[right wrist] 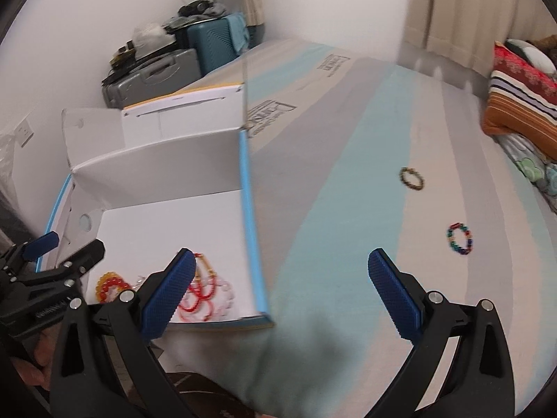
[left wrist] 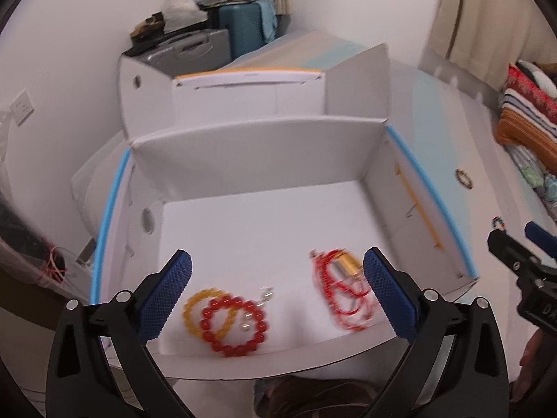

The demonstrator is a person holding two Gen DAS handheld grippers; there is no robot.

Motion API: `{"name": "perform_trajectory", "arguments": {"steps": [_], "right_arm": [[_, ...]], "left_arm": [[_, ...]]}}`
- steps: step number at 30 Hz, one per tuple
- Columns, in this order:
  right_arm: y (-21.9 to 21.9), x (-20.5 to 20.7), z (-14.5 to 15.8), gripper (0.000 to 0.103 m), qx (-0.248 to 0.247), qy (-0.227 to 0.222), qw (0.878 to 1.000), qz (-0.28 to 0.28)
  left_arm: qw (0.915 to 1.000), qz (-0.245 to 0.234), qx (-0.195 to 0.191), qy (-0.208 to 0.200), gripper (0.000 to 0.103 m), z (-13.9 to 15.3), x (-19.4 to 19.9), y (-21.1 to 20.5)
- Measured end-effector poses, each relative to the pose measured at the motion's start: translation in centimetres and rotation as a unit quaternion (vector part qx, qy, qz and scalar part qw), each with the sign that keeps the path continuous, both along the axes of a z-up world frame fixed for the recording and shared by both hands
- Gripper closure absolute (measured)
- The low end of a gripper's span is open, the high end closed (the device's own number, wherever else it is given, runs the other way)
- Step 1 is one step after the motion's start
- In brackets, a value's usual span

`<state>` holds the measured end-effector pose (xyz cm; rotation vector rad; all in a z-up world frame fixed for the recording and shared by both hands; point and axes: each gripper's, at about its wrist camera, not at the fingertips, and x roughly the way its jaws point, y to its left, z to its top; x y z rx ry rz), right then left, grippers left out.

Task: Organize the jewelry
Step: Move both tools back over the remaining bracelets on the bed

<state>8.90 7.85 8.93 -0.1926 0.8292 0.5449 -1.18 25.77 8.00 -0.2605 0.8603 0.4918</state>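
A white cardboard box (left wrist: 264,146) with a blue rim stands open on the bed. Inside lie a yellow bead bracelet (left wrist: 189,310), a red bead bracelet (left wrist: 236,345), small silver earrings (left wrist: 266,294) and a red bead necklace (left wrist: 339,289). My left gripper (left wrist: 278,292) is open and empty above the box's front. My right gripper (right wrist: 278,292) is open and empty over the bed, right of the box (right wrist: 153,163). A dark bead bracelet (right wrist: 412,178) and a multicoloured bracelet (right wrist: 460,238) lie on the bedcover ahead of it. The box jewelry (right wrist: 195,294) shows beside its left finger.
The bedcover (right wrist: 348,181) is striped grey and light blue. A second white box (left wrist: 250,94) stands behind the first. Suitcases (right wrist: 174,66) piled with clutter stand in the corner. Folded striped blankets (right wrist: 522,104) lie at the far right. A curtain (right wrist: 470,10) hangs behind.
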Motion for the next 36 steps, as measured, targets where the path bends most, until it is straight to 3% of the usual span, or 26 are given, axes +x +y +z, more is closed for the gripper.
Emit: {"name": "perform_trajectory", "arguments": {"steps": [13,24,31,36], "right_arm": [[-8.6,5.7,-1.1,0.008,-0.001,-0.013,0.998,-0.059],[-16.8,13.9,-4.9,0.008,-0.013,0.012,0.990,-0.137],[-19.8,18.1,-9.3,0.008,-0.018,0.053,0.987,-0.151],[-21.5,21.0,-11.2,0.008,-0.015,0.077,0.984,-0.159]], "left_arm": [[0.9975,-0.066,-0.006,-0.023,0.006,1.3,7.7,-7.1],[0.9916,-0.127,-0.010,-0.020,0.006,0.9,19.4,-14.5],[0.9864,-0.164,-0.001,-0.001,0.006,-1.3,27.2,-19.1],[0.9846,-0.170,-0.008,0.041,0.006,-5.1,33.1,-20.6]]}}
